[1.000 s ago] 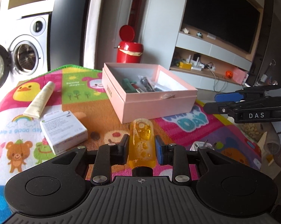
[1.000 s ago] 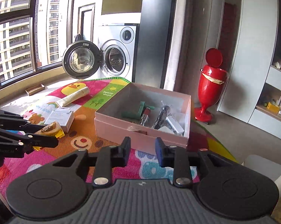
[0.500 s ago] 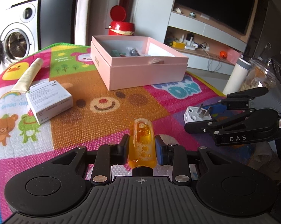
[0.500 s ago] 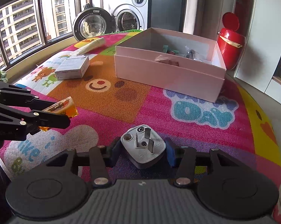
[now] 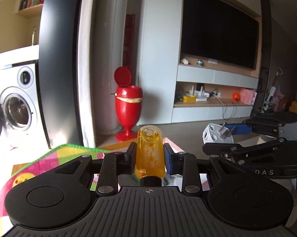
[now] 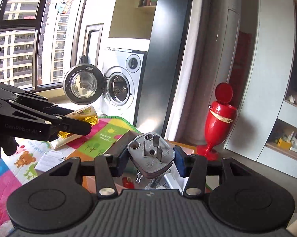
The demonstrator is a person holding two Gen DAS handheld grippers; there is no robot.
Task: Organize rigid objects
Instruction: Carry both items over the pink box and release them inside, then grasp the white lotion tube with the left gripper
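Observation:
My left gripper (image 5: 150, 158) is shut on an amber bottle (image 5: 150, 150) with bubbly liquid, which stands upright between the pads. My right gripper (image 6: 151, 159) is shut on a grey three-pin plug (image 6: 151, 154), prongs facing the camera. In the left wrist view the right gripper (image 5: 217, 138) hangs to the right with the plug (image 5: 213, 134). Seen from the right wrist, the left gripper (image 6: 83, 123) is at the left with the bottle (image 6: 83, 115). Both are raised over the pink box (image 6: 186, 149), which sits mostly hidden below the fingers.
A colourful play mat (image 6: 101, 140) covers the table. On it lie a white carton (image 6: 49, 158) and a cream tube (image 6: 65, 140). Beyond stand a red bin (image 5: 128, 106), a washing machine with its door open (image 6: 117, 88) and a TV wall unit (image 5: 217, 39).
The right gripper, empty a second ago, closed on the plug on the mat and lifted it. Both grippers rose and moved towards the pink box, the bottle still held.

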